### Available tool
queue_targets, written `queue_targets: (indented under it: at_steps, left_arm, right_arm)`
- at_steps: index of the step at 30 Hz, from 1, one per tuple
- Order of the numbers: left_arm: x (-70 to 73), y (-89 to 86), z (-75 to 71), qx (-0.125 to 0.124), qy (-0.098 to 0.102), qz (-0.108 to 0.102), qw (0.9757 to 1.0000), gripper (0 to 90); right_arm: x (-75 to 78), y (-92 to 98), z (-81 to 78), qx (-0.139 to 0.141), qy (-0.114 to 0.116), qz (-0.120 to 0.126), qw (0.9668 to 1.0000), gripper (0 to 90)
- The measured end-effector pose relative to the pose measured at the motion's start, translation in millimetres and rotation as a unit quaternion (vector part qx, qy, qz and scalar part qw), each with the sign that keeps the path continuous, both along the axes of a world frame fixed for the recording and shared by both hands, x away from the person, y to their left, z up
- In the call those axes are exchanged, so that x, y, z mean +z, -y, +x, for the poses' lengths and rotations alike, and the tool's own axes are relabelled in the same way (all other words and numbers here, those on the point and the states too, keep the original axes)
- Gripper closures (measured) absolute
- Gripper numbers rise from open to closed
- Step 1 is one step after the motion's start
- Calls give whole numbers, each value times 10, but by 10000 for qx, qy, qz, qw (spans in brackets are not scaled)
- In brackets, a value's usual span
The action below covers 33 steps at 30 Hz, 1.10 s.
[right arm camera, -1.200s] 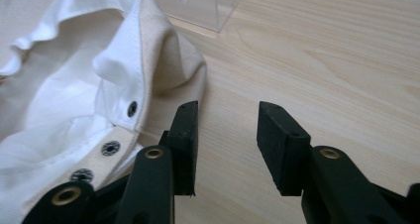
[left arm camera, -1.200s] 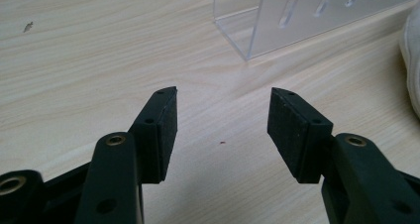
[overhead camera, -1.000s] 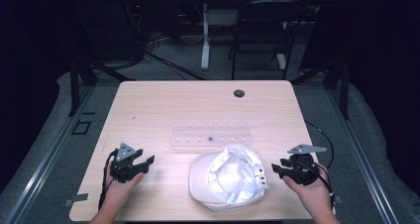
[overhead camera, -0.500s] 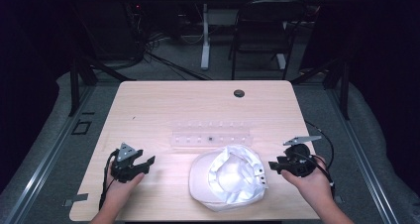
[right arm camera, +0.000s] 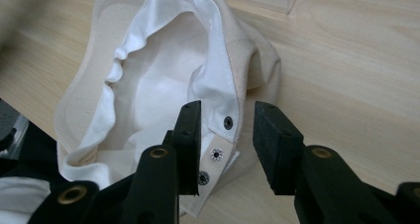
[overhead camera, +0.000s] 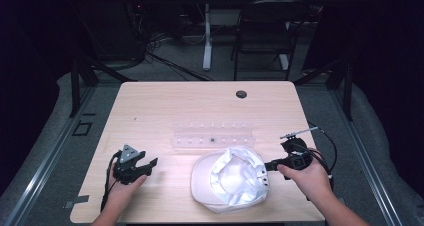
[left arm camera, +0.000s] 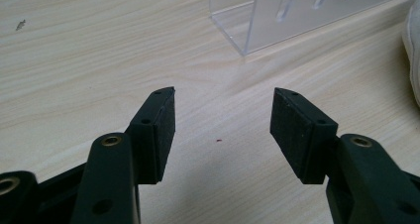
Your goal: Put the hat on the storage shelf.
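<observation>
The white cap (overhead camera: 229,180) lies upside down at the near middle of the counter (overhead camera: 165,106), just near of a clear acrylic rack (overhead camera: 212,136); it looks light, soft and floppy, so the doubled back edge with its snap strap (right arm camera: 216,154) is probably the firmest hold. The right gripper (right arm camera: 225,135) straddles that strap, its jaws having just been closing but not yet pressing, a detail the high view leaves too small. The left gripper (left arm camera: 223,130) rests with jaws wide and empty.
</observation>
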State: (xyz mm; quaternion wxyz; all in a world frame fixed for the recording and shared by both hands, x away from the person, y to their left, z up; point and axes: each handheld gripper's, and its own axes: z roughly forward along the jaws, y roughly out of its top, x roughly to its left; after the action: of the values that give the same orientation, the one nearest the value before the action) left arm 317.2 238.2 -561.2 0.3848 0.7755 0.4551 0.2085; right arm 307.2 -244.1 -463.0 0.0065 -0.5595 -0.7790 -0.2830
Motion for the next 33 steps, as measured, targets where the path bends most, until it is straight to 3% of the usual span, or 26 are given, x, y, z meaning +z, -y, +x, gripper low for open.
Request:
queue_targets:
  at_steps: [7,8,14,15,16,21,24,26,27,33]
  left_arm:
    - [-2,11,-2,-15,-14,-13,10000,435]
    - [-2,13,-2,-18,-11,-22,10000,435]
    - [-1,13,-1,-39,-14,-16,10000,435]
    - [-1,14,-1,-40,-12,-12,10000,435]
    - [-1,14,-1,-44,-15,-10,10000,435]
    - [-6,18,1,-51,-30,-6,10000,435]
    - [-5,18,2,-50,-27,-11,10000,435]
    - [-5,15,2,-51,-38,-11,10000,435]
    - [-7,12,5,-37,-40,-19,10000,435]
    - [-8,13,6,-41,-47,-15,10000,435]
  right_arm:
    - [-44,-17,59,-327,-407,319,9981,576]
    - [-65,-19,76,-493,-657,320,9961,540]
    - [-145,16,96,-492,-940,292,9939,560]
    - [-159,21,98,-493,-1003,328,9932,566]
    - [-196,12,87,-680,-1054,442,9911,566]
    - [-307,36,106,-679,-1365,500,9870,565]
    - [-368,51,133,-805,-1412,552,9852,552]
    - [-373,77,149,-659,-1511,522,9849,549]
    - [-428,63,137,-887,-1507,708,9820,544]
    - [-500,25,121,-826,-1653,684,9804,541]
